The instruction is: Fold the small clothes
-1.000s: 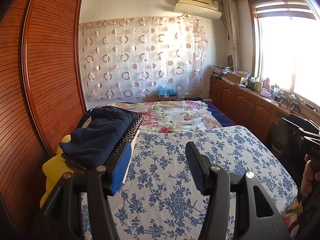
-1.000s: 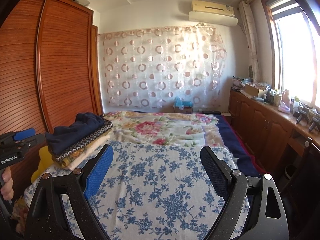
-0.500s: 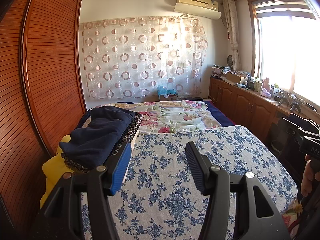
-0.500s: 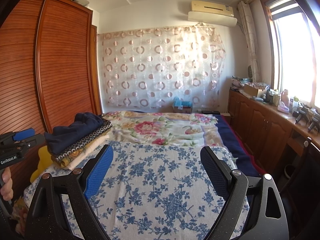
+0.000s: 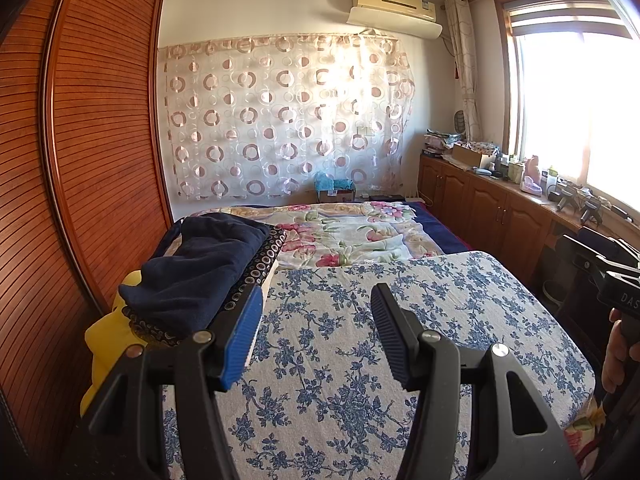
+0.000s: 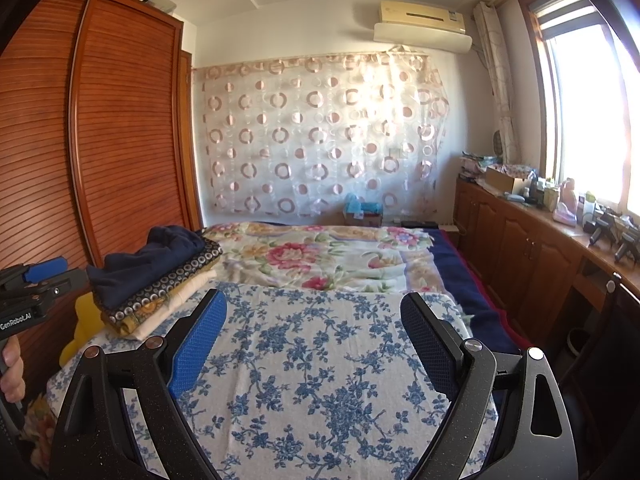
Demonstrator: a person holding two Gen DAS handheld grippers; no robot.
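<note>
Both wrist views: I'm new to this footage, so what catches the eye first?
The blue-flowered white cloth spread flat over the near end of the bed, with both open claws over it. At its left edge sits a stack of folded clothes topped by a navy garment. Behind hangs a sheer curtain with brown rings.

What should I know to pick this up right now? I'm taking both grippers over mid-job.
Left gripper: open, empty, above the blue-flowered cloth.
Right gripper: open wider, empty, over the same cloth.
Clothes: a stack at the bed's left edge by the wardrobe, navy garment on top, not neatly folded.
Done: nothing laid out on the cloth.
Left: likely take a piece from the stack, spread it there and fold it.
</note>
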